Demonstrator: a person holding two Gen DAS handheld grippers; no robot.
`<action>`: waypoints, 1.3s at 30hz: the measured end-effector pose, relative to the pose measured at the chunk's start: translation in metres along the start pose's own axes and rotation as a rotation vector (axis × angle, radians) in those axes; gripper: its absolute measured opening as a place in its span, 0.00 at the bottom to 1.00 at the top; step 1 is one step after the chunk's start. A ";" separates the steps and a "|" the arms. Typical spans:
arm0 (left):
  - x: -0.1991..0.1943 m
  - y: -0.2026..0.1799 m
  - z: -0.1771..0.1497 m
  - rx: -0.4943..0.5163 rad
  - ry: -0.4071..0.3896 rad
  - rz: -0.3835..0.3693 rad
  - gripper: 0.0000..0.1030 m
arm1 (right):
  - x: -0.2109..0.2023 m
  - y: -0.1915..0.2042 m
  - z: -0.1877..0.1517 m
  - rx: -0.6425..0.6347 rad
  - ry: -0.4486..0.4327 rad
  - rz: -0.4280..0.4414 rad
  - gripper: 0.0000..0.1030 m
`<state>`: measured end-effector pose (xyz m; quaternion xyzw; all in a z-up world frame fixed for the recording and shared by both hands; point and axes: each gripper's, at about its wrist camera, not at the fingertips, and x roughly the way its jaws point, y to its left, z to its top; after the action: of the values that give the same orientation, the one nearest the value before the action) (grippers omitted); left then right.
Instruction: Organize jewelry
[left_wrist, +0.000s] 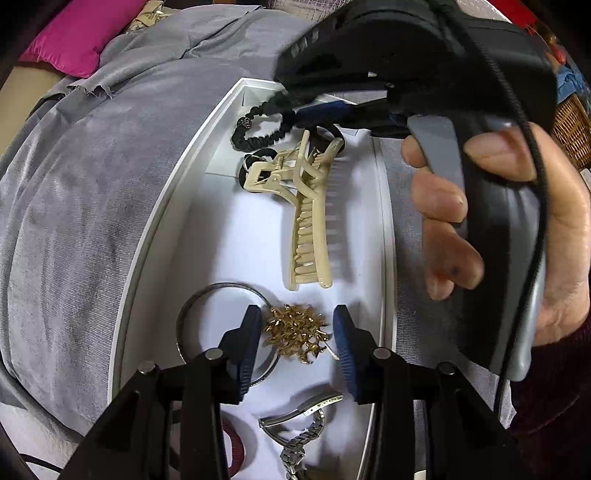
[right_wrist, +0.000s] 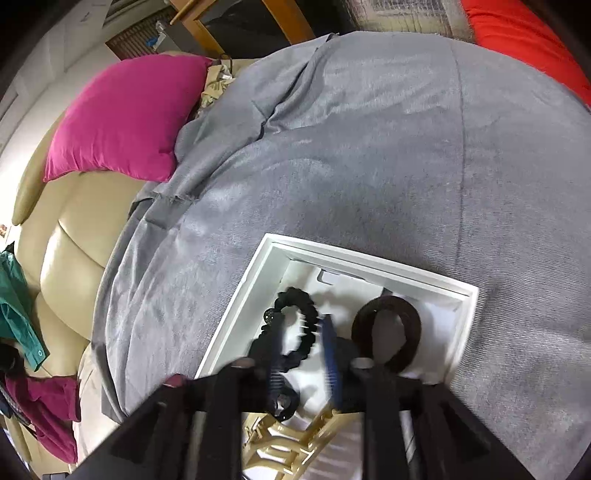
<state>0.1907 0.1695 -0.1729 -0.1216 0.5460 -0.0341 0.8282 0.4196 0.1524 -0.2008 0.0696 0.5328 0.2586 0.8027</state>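
Here the open left gripper (left_wrist: 297, 334) straddles the gold brooch (left_wrist: 295, 332) mid-tray (left_wrist: 155, 229).

White tray (left_wrist: 155, 236); cream claw clip (left_wrist: 308, 218); gold brooch (left_wrist: 295, 332); black scrunchie (right_wrist: 295, 306); silver bangle (left_wrist: 184, 314) and watch (left_wrist: 299, 439); maroon hair tie (left_wrist: 234, 446). Grey cloth (right_wrist: 369, 147), magenta pillow (right_wrist: 129, 118), red cushion (right_wrist: 528, 40). Ribbed blue pads (left_wrist: 249, 343).

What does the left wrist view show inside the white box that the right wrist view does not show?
Only the left wrist view shows the gold brooch between the open left gripper, the silver bangle and a watch. Only the right wrist view shows the dark brown ring. Both show the white box, cream hair claw and black scrunchie.
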 end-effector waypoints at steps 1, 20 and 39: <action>0.000 -0.001 0.000 0.005 0.001 0.001 0.47 | -0.005 0.001 0.000 -0.004 -0.015 -0.004 0.55; -0.050 -0.025 -0.021 0.072 -0.180 0.181 0.58 | -0.135 -0.009 -0.067 -0.085 -0.212 -0.077 0.55; -0.094 -0.042 -0.048 0.099 -0.391 0.383 0.67 | -0.212 -0.009 -0.163 -0.111 -0.224 -0.122 0.54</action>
<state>0.1123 0.1392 -0.0966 0.0204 0.3864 0.1206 0.9142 0.2144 0.0146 -0.0993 0.0210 0.4280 0.2289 0.8741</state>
